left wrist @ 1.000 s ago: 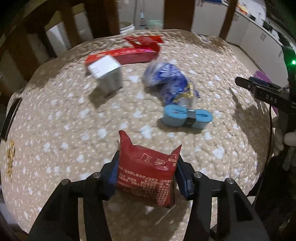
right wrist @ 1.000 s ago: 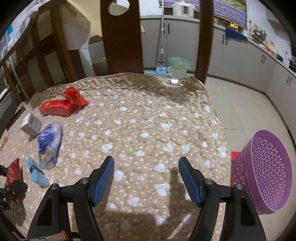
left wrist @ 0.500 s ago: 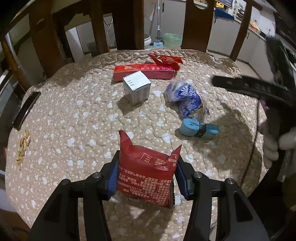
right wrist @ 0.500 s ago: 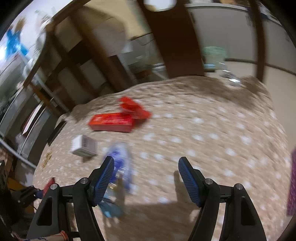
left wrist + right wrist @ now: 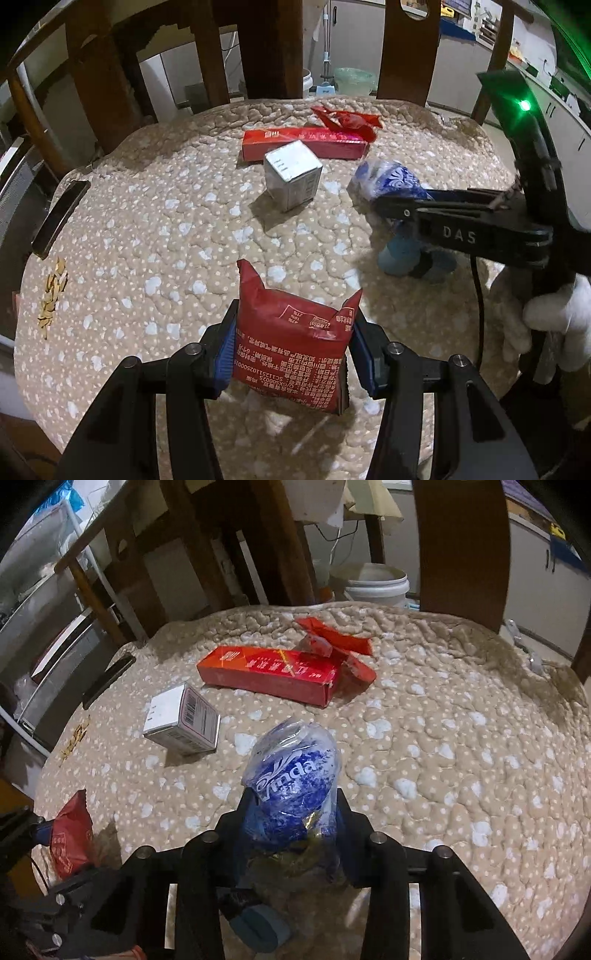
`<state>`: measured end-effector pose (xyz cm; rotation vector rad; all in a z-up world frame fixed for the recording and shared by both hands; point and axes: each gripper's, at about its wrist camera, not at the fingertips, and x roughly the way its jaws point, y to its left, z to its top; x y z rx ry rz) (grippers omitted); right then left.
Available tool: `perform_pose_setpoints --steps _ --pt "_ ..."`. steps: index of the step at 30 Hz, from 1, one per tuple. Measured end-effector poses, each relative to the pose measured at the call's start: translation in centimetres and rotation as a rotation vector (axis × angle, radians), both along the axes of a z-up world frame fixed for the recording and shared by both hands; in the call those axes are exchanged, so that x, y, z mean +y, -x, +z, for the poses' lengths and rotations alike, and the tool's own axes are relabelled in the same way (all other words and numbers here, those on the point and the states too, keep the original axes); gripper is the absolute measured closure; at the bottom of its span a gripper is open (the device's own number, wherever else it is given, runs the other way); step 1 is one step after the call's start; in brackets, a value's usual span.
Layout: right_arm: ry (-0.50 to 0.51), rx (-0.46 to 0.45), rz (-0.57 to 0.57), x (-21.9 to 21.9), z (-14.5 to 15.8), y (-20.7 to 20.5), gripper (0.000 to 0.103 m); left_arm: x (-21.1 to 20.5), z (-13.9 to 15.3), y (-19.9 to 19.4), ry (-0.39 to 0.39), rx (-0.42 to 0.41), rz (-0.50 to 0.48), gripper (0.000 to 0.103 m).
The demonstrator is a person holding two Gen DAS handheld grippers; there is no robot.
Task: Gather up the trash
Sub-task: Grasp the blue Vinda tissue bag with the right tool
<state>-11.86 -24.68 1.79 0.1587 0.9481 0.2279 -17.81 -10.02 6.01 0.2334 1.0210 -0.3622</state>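
Note:
My left gripper [image 5: 291,354] is shut on a red snack packet [image 5: 295,339] held above the near edge of the padded table [image 5: 166,229]. The packet also shows in the right wrist view [image 5: 70,842]. My right gripper [image 5: 293,823] is shut on a blue and clear plastic tissue wrapper [image 5: 295,775], which also shows in the left wrist view [image 5: 388,181]. On the table lie a long red carton [image 5: 269,672], a torn red wrapper [image 5: 336,638], a small white box [image 5: 181,720] and a light blue strap roll [image 5: 402,254].
A dark phone [image 5: 59,218] lies at the table's left edge, with seed husks [image 5: 53,291] near it. Wooden chair backs [image 5: 269,48] ring the far side. A white bucket [image 5: 373,583] stands on the floor behind.
My right gripper swung left across the table and closed on the blue tissue wrapper. My left gripper kept hold of the red packet and rose, showing more of the table.

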Motion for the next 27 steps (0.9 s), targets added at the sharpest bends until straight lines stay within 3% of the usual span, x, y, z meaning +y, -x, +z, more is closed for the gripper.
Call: perform_pose_setpoints --steps 11,27 --pt "-0.018 -0.1 -0.157 -6.5 3.9 3.6 0.061 -4.4 2.2 -0.1 0.038 -0.032 -0.085 0.051" --pt "-0.028 -0.082 -0.402 -16.9 3.7 9.7 0.061 -13.8 2.8 1.5 0.033 -0.058 -0.292 0.051"
